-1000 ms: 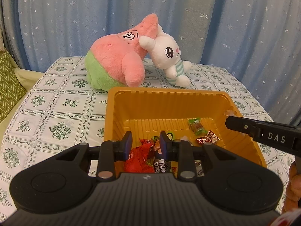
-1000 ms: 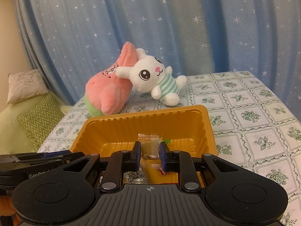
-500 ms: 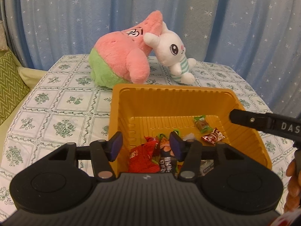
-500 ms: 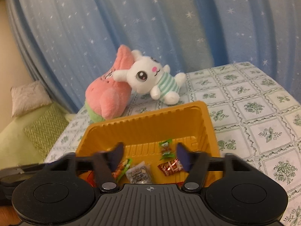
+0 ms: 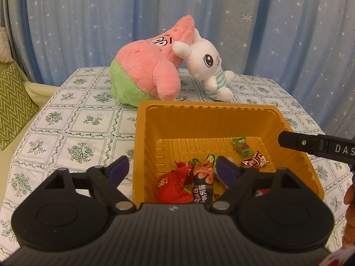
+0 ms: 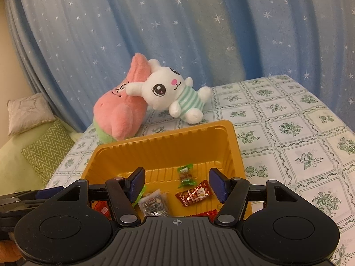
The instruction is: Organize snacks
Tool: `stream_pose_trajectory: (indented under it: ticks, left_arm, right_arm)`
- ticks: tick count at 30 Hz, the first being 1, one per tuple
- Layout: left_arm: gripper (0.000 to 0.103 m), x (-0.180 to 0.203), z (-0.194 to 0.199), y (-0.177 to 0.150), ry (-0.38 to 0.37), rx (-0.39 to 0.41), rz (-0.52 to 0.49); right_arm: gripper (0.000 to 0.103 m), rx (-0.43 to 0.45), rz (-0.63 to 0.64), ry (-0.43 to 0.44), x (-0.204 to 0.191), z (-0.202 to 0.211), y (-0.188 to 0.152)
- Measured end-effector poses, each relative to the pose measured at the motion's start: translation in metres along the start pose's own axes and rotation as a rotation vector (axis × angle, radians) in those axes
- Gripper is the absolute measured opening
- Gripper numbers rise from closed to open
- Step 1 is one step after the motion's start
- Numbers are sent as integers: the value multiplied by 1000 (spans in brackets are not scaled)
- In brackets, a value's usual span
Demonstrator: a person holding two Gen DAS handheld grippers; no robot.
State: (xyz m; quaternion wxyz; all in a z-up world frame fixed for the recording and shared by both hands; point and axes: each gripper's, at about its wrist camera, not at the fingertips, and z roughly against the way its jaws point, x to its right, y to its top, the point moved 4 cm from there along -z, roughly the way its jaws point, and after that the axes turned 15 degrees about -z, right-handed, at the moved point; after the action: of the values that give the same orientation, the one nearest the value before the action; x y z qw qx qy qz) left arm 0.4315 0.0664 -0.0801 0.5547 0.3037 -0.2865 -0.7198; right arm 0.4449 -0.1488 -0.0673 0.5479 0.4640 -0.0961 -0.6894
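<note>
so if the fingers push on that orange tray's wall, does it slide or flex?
Likely both. The orange tray looks like thin ribbed moulded plastic, so its wall probably flexes. It holds only a few small snack packets, so it is probably light and may skate on the tablecloth. Wide and low, so tipping seems unlikely.

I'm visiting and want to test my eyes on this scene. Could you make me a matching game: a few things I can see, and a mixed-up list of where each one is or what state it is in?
Things:
1. green-wrapped candy
2. white bunny plush
3. left gripper
4. orange tray

Places or states:
A. leaning on the pink star plush
B. open, holding nothing
C. lying inside the tray
D. on the flowered tablecloth

Pairs: 1-C, 2-A, 3-B, 4-D
</note>
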Motion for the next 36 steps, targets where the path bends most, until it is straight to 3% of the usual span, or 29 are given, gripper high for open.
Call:
stream_pose_trajectory:
  ticks: [15,23,36]
  left_arm:
    - [103,-2,23,-10,31,22,-5]
    - [103,7,39,-15,32,30,-20]
    - [103,46,92,-37,42,60,-50]
  right_arm:
    - [67,10,65,-22,-1,22,-7]
    - [78,12,79,-52,4,40,-17]
    - [81,-5,90,-104,17,90,-51]
